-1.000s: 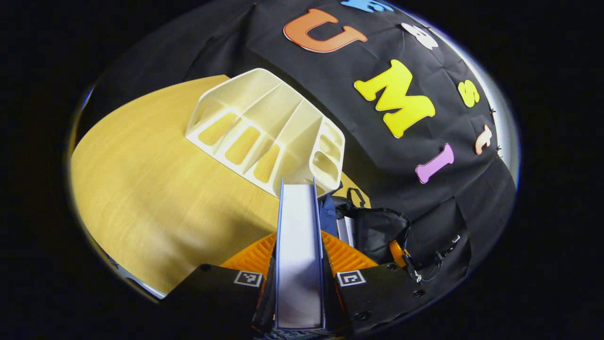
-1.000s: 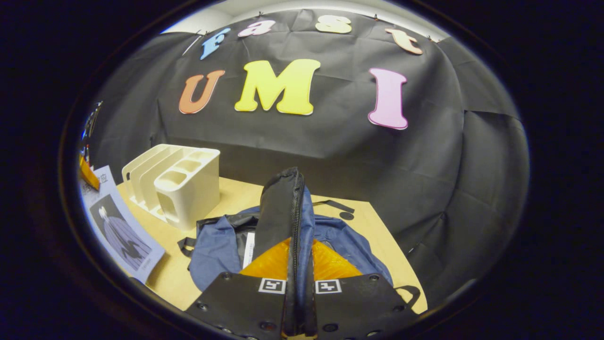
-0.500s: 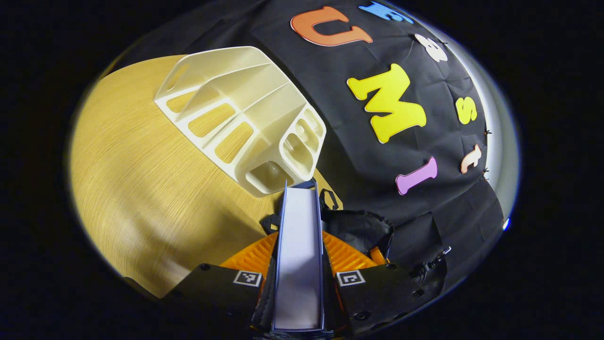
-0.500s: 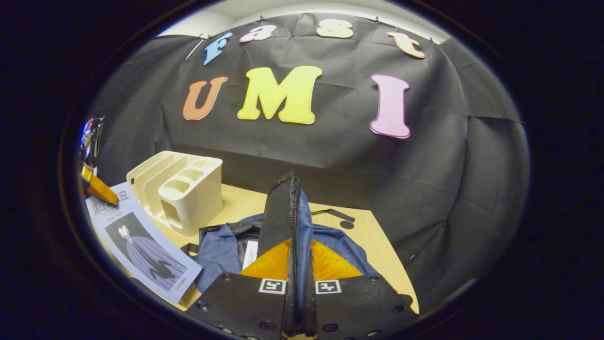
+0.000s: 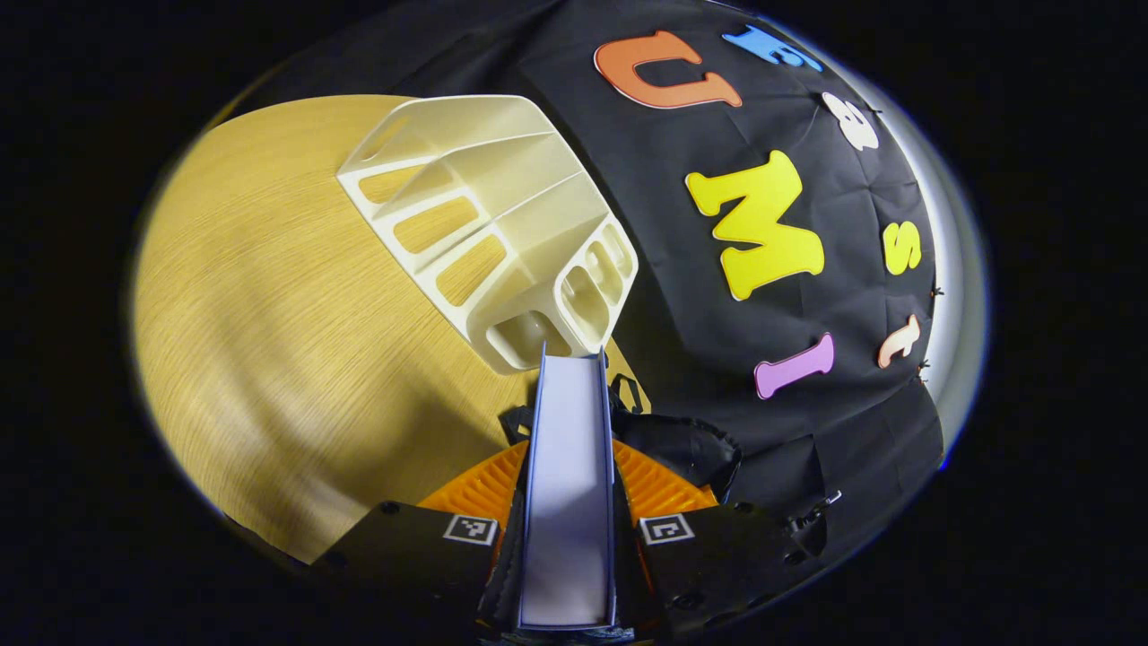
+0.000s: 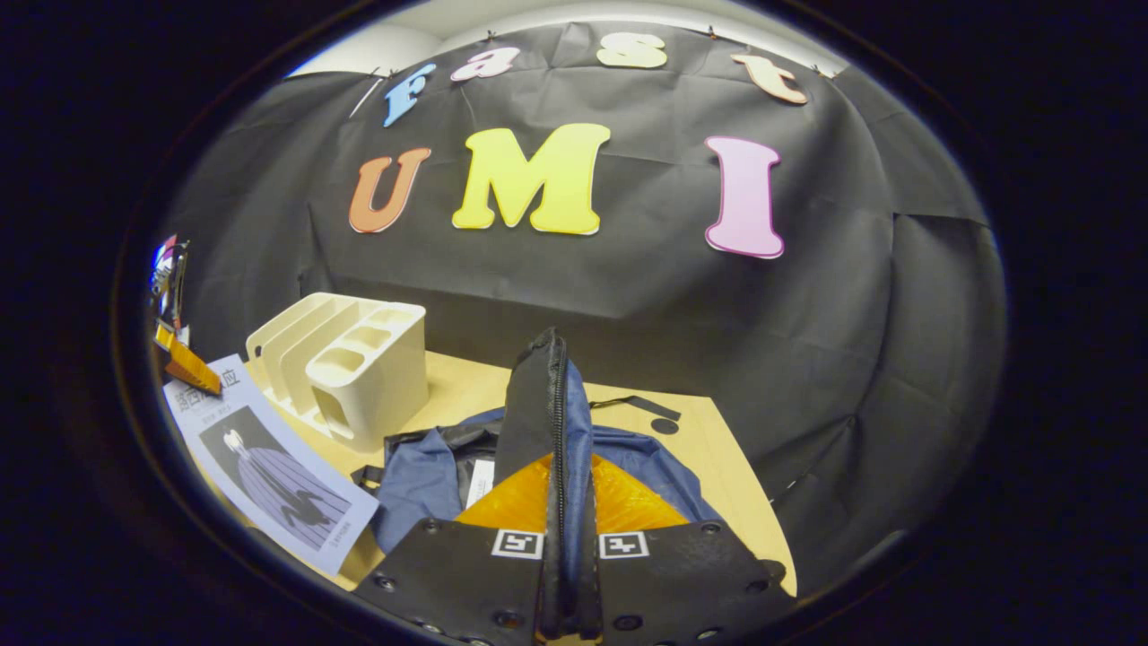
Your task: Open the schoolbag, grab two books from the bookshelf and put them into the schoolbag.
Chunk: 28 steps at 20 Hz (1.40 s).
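Note:
My left gripper (image 5: 568, 489) is shut on a blue-covered book (image 5: 567, 422), held edge-on with its white pages facing me. In the right gripper view the same book (image 6: 269, 462) hangs at the far left, cover showing, over the table's front left and left of the bag. The cream bookshelf (image 5: 502, 224) (image 6: 345, 363) stands with bare slots. My right gripper (image 6: 568, 502) is shut on the schoolbag's zippered flap (image 6: 538, 404) and holds it upright. The blue schoolbag (image 6: 421, 475) lies open beneath it. Its dark fabric (image 5: 682, 449) shows just right of the book.
The wooden table (image 5: 269, 341) (image 6: 708, 467) carries the shelf at the back left and the bag at the right. A loose black strap (image 6: 641, 404) lies behind the bag. A pale strip (image 6: 480, 480) shows inside the bag's opening.
The left gripper has carried the book rightward and lower toward the bag, so more of its cover shows in the right gripper view. The right gripper keeps the flap lifted, almost still.

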Each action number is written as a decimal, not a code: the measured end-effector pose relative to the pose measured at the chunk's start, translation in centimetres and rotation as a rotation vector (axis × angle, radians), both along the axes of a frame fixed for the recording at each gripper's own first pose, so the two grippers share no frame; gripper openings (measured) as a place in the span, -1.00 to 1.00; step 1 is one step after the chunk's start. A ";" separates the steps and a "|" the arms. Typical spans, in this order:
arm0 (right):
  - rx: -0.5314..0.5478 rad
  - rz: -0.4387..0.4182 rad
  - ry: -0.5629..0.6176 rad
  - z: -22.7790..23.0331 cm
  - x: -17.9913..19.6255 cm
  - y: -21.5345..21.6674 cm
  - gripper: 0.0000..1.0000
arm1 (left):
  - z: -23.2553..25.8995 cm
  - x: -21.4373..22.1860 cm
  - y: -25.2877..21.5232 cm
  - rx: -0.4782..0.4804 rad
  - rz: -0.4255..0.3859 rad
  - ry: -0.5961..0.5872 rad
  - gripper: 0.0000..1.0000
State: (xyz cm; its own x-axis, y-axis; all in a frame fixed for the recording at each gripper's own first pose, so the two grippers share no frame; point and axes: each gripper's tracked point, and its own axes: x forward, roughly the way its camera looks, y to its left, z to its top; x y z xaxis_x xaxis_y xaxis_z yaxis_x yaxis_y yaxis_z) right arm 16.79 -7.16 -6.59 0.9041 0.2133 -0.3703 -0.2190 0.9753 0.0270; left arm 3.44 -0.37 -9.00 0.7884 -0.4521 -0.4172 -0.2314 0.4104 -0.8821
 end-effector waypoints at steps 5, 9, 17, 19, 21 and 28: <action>0.019 -0.002 -0.024 1.4 0.5 -0.2 -0.84 | 1.6 1.6 -0.1 -0.077 0.043 -0.062 -0.14; 0.022 0.007 -0.043 2.7 0.9 0.2 -0.84 | 2.0 4.4 -3.9 -0.183 0.024 -0.126 -0.14; 0.057 0.036 -0.089 4.3 0.5 0.3 -0.84 | -0.8 10.6 -9.1 -0.157 0.066 -0.155 -0.13; 0.063 0.039 -0.090 4.3 0.3 0.2 -0.84 | -2.3 10.9 -9.7 -0.094 0.072 -0.154 -0.13; 0.068 0.042 -0.092 4.3 0.2 0.1 -0.84 | -3.0 10.8 -11.0 -0.088 0.047 -0.138 -0.13; 0.087 0.089 -0.116 5.2 -0.2 1.5 -0.84 | -4.8 11.5 -14.0 0.183 0.041 -0.198 -0.13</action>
